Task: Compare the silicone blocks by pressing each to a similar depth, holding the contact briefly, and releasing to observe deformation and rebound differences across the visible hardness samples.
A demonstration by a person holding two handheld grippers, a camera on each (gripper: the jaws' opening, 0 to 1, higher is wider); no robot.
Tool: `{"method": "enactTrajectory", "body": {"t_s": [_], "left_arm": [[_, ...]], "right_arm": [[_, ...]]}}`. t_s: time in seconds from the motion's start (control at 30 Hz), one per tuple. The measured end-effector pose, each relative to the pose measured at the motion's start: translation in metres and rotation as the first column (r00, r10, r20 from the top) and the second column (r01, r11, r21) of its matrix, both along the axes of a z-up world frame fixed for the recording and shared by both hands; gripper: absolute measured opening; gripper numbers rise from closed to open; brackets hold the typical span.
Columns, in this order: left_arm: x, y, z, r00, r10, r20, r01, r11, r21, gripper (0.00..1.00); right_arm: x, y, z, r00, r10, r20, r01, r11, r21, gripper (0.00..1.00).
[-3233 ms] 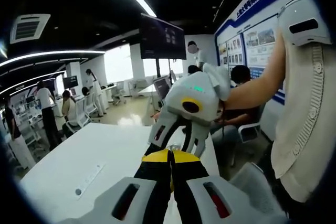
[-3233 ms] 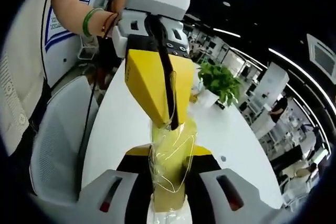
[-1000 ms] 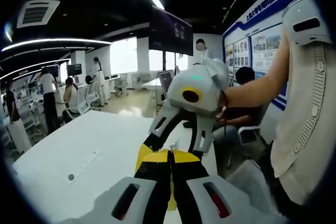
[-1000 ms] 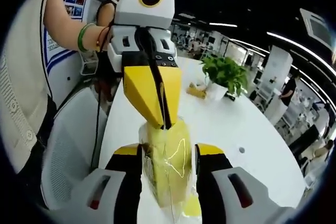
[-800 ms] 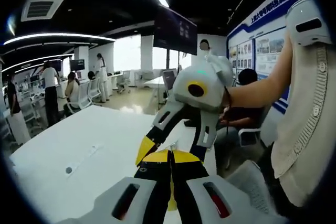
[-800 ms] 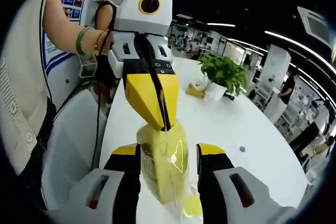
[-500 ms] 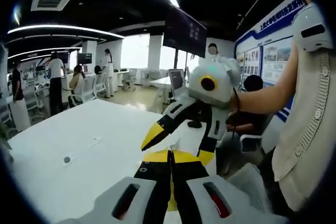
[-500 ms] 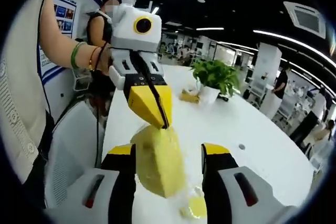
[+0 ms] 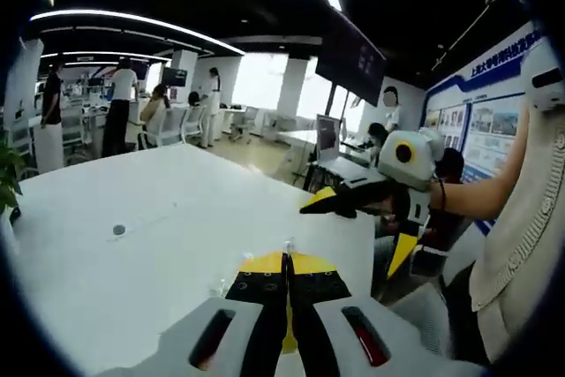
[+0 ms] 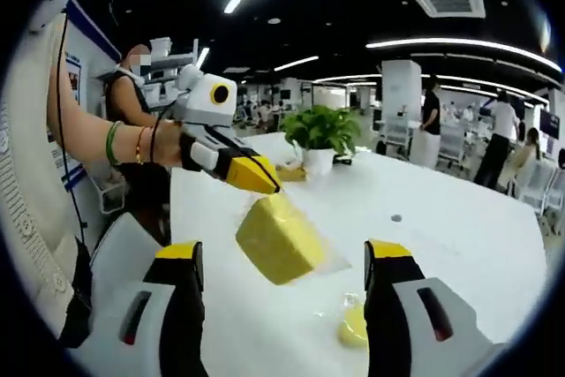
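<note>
A yellow silicone block (image 10: pixel 278 237) in clear wrap hangs over the white table (image 10: pixel 459 236) from the left gripper (image 10: pixel 265 184), which is shut on its top corner. My right gripper (image 10: pixel 284 253) is wide open, its jaws well apart on either side of the block and not touching it. A smaller yellow piece (image 10: pixel 353 328) lies on the table below. In the left gripper view the left gripper (image 9: pixel 284 260) is shut with a sliver of yellow between its jaws, and the right gripper (image 9: pixel 353 234) stands open to the right, held by a person's arm.
A potted plant (image 10: pixel 322 134) and a small yellow object (image 10: pixel 287 172) stand further along the table (image 9: pixel 132 262). A white mesh chair (image 10: pixel 115 253) sits at the table's edge. Several people (image 9: pixel 115 112) stand among desks in the background. A poster wall (image 9: pixel 494 130) is close behind.
The right gripper's jaws, closed on the wrapped block 3.2 s ago, have opened wide and drawn back. The block has regained its shape and now hangs from the left gripper alone.
</note>
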State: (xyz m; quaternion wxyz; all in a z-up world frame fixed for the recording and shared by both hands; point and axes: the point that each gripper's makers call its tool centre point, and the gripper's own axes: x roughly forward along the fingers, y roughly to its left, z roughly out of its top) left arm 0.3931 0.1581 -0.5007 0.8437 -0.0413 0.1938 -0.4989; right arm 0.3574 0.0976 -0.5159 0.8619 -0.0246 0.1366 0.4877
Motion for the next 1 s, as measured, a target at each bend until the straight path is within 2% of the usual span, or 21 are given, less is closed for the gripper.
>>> {"method": "enactTrajectory", "body": {"t_s": [0.13,0.2,0.27,0.33,0.57,0.6,0.77,0.8,0.83,1.0], "left_arm": [[0.003,0.005,-0.016,0.998,0.024,-0.057,-0.025,1.000,-0.015,0.00],[0.006,0.008,-0.025,0.996,0.039,-0.080,-0.040,0.999,-0.023,0.00],[0.008,0.010,-0.034,0.994,0.044,-0.098,-0.046,0.999,-0.022,0.00],[0.011,0.012,-0.042,0.992,0.055,-0.110,-0.057,0.998,-0.013,0.00],[0.021,0.025,-0.076,0.974,0.087,-0.209,-0.098,0.994,-0.044,0.00],[0.022,0.028,-0.081,0.971,0.083,-0.224,-0.095,0.994,-0.045,0.00],[0.032,0.048,-0.105,0.959,0.104,-0.264,-0.111,0.994,-0.012,0.00],[0.035,0.052,-0.107,0.956,0.111,-0.270,-0.119,0.993,-0.016,0.00],[0.043,0.056,-0.103,0.949,0.125,-0.291,-0.151,0.986,-0.069,0.00],[0.066,0.080,-0.113,0.944,0.176,-0.279,-0.190,0.982,-0.023,0.00]], "right_arm": [[-0.010,-0.012,-0.005,0.997,-0.074,-0.024,0.075,0.996,0.056,0.70],[-0.019,-0.021,-0.007,0.990,-0.125,-0.059,0.131,0.985,0.112,0.73],[-0.023,-0.032,-0.011,0.980,-0.181,-0.078,0.190,0.973,0.134,0.81],[-0.029,-0.043,-0.015,0.968,-0.227,-0.108,0.242,0.958,0.153,0.83],[-0.049,-0.070,-0.031,0.932,-0.324,-0.161,0.345,0.929,0.130,0.81],[-0.051,-0.075,-0.033,0.922,-0.347,-0.173,0.370,0.920,0.128,0.82],[-0.056,-0.087,-0.039,0.897,-0.398,-0.193,0.424,0.898,0.119,0.83],[-0.056,-0.088,-0.041,0.892,-0.405,-0.201,0.431,0.896,0.107,0.83],[-0.057,-0.089,-0.043,0.888,-0.413,-0.204,0.438,0.894,0.098,0.83],[-0.058,-0.092,-0.048,0.872,-0.436,-0.221,0.462,0.884,0.080,0.82]]}}
